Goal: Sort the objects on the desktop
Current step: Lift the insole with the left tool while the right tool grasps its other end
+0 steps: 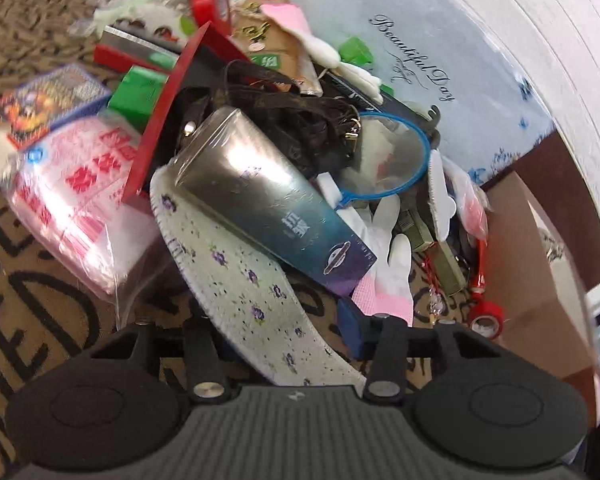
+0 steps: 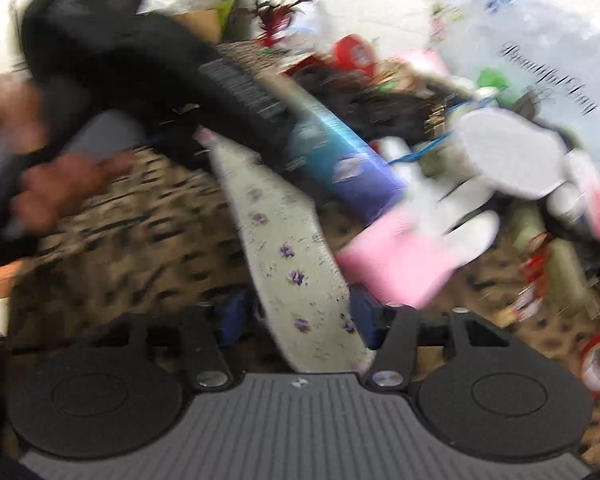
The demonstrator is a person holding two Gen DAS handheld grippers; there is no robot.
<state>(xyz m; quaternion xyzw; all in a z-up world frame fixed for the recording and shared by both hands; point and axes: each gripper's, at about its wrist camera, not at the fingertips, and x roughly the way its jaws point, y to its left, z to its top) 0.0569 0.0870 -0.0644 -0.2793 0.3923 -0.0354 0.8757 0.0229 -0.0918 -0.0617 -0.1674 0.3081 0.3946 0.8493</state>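
Note:
A white insole with purple flowers (image 1: 240, 280) lies flat on the patterned cloth, and its near end runs between the fingers of my left gripper (image 1: 288, 320). The jaws stand open; a gap shows beside the blue right pad (image 1: 352, 328). A dark blue box in clear wrap (image 1: 268, 184) rests across the insole's far part. The right wrist view is blurred. There the same insole (image 2: 276, 248) passes between the blue pads of my right gripper (image 2: 300, 320), which looks open around it. The blue box (image 2: 340, 152) lies beyond. A person's hand (image 2: 56, 188) holds a black tool at upper left.
A heap fills the middle: black straps (image 1: 300, 120), a blue-rimmed round net (image 1: 396, 156), a pink-and-white glove (image 1: 396, 272), a bagged pink packet (image 1: 84, 200), a green box (image 1: 140, 88) and red tape rolls (image 1: 212, 0), (image 1: 486, 318). A cardboard box (image 1: 540, 260) stands at the right.

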